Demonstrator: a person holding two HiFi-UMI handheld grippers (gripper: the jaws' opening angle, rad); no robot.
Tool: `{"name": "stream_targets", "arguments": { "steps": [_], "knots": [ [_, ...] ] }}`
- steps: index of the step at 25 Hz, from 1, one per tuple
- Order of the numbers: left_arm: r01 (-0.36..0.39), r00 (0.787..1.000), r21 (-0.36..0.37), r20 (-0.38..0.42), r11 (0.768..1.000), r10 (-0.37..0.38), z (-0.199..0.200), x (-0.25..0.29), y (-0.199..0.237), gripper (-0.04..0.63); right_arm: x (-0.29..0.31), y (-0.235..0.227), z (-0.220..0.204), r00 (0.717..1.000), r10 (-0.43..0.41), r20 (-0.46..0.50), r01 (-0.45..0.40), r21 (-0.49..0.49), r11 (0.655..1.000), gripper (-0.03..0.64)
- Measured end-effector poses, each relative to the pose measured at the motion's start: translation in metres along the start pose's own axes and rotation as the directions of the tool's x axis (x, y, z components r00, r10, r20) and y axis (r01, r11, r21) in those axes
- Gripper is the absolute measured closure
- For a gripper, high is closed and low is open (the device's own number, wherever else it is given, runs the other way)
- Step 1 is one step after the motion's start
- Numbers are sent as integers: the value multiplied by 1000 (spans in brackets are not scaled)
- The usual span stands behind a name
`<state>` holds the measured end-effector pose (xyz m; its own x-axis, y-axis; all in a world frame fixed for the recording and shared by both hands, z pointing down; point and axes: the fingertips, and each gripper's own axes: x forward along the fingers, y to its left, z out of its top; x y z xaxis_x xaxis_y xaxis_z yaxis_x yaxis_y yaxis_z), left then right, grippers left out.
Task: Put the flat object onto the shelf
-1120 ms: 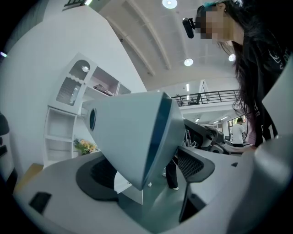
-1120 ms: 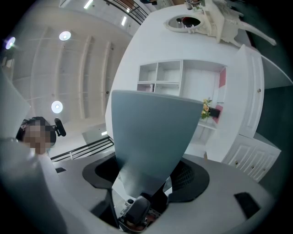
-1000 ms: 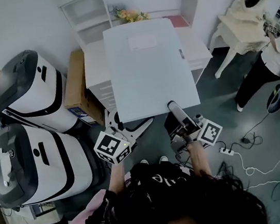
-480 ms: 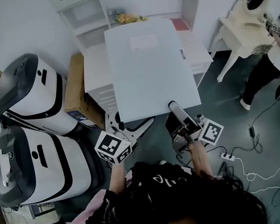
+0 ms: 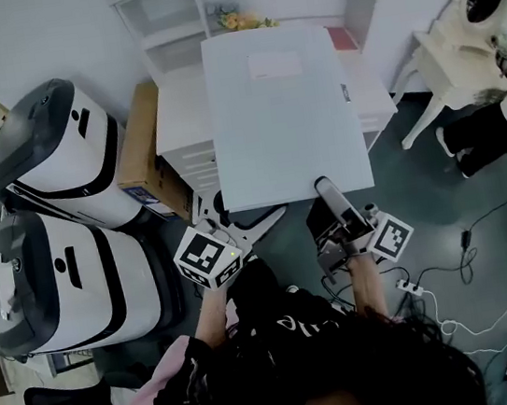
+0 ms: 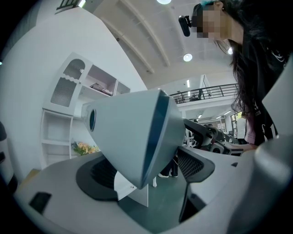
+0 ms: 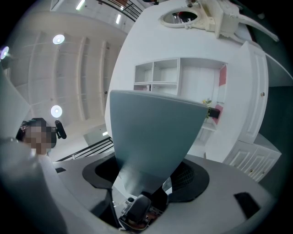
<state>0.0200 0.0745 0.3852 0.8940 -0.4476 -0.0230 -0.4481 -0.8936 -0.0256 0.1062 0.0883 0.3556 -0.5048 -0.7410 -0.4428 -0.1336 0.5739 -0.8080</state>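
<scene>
**Item: binder** (image 5: 285,126), flat, large, pale grey-blue.

**Location:** Held in the air, roughly level, over the dark floor (image 5: 419,172). Its far end reaches over the white drawer desk (image 5: 182,132), below the white shelf unit (image 5: 164,17). It is not yet on the shelf.

**Hold:** It is carried by its near edge, one gripper at each corner.
- Left gripper (image 5: 236,214): fingers pinching the near left corner.
- Right gripper (image 5: 325,188): fingers pinching the near right corner.

Judged reason: a two-corner grip keeps so wide a sheet-like thing from sagging or swinging. It also leaves the far edge free to go into a compartment first.

**Appearance:**
- Plain matt cover with a pale rectangular label (image 5: 274,63) near the far end.
- A small dark fitting on the right edge.
- In the left gripper view, a round finger hole in the spine and a darker blue band along one edge.
- Looks stiff, with no visible bend.

**Surroundings:**
- Yellow flowers (image 5: 242,21) in a shelf compartment.
- A cardboard box (image 5: 138,153) beside the desk.
- Two large white-and-black machines (image 5: 49,161) at the left.
- A white ornate chair (image 5: 464,29) at the right.

**Risk, judged:** the binder looks wider than some compartments, so it may need turning.
</scene>
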Motion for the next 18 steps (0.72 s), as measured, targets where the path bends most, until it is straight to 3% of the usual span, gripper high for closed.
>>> {"name": "stream_targets", "arguments": {
  "steps": [9, 18],
  "knots": [
    [17, 1000, -18, 6, 1000, -17, -8, 21, 45, 187, 36, -31, 13, 999, -31, -7, 31, -3, 1000, 302],
    [73, 997, -25, 12, 997, -73, -5, 58, 129, 187, 106, -75, 41, 997, -62, 36, 63, -26, 998, 302]
  ]
}}
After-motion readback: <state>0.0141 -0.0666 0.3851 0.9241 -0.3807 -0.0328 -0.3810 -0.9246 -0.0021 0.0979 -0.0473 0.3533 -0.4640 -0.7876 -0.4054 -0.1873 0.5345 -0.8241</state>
